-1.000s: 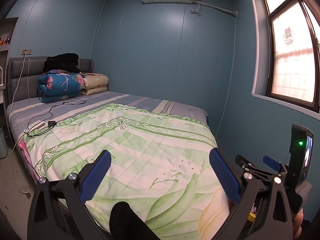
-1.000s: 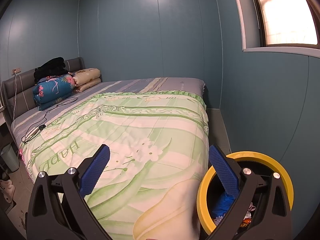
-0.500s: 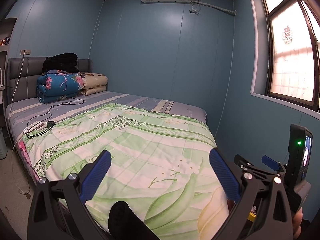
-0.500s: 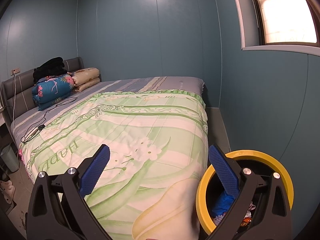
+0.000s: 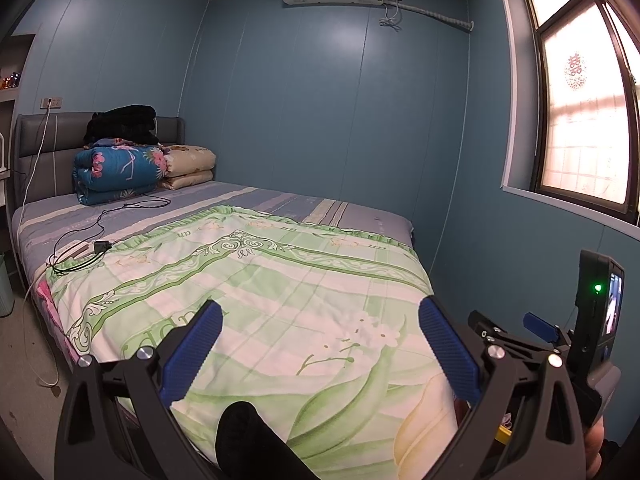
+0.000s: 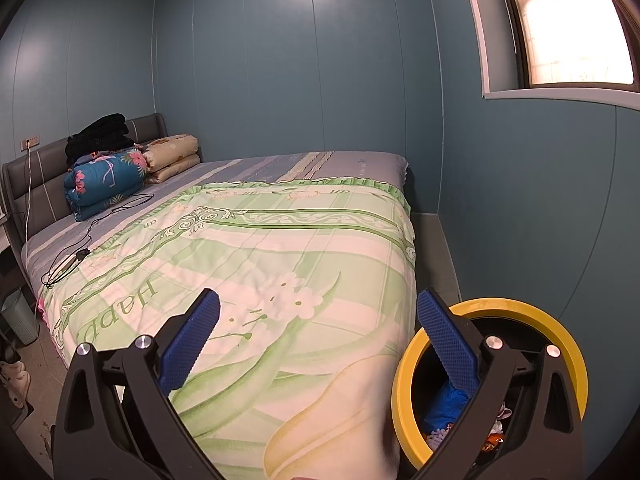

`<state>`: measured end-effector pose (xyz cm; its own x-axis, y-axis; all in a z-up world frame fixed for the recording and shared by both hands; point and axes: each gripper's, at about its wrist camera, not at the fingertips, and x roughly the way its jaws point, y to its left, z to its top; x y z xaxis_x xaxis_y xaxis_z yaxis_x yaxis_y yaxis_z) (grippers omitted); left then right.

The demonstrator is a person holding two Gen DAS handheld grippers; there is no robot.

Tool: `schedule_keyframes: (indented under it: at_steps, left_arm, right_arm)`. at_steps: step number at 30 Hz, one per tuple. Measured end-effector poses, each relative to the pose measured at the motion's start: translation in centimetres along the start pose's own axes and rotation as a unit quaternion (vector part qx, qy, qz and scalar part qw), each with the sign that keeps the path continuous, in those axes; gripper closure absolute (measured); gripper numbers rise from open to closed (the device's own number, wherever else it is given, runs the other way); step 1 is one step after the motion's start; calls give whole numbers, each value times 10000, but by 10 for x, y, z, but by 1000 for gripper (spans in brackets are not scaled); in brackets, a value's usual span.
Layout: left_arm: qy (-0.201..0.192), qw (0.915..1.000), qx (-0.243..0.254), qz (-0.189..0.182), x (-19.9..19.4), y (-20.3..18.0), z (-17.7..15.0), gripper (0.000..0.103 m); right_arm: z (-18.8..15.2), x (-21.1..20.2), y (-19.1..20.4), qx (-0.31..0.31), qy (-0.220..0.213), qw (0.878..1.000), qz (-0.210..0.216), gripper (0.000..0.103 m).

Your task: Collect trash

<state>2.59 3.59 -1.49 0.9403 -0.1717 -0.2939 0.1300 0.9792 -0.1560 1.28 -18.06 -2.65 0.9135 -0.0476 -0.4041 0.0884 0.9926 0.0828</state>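
Showing only rightward — yellow-rimmed bin (image 6: 408,380)

Dim bluish room, blown-out glare at the window (image 5: 580,120), strong fisheye bending and dark corners.

From my right wrist camera I see a round trash bin (image 6: 490,308) with a bright yellow rim and a dark inside, standing upright on the floor just beside the foot corner of the bed, between the bed and the blue wall. Its mouth faces up and is open. Inside lies collected trash (image 6: 444,410): a crumpled blue piece toward the left side, a pale fuzzy scrap below it, a small orange wrapper and a bit of white near the bottom. How full it is I cannot tell, since part of the opening is hidden
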Motion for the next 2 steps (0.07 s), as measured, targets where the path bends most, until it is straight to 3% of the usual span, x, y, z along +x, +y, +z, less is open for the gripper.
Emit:
schedule_keyframes:
  at_steps: [2]
  left_arm:
    - [3, 10000, -10, -14, 0, 0, 0, 8]
  right_arm:
    - [0, 0, 0, -5, -2, 10000, -4, 8]
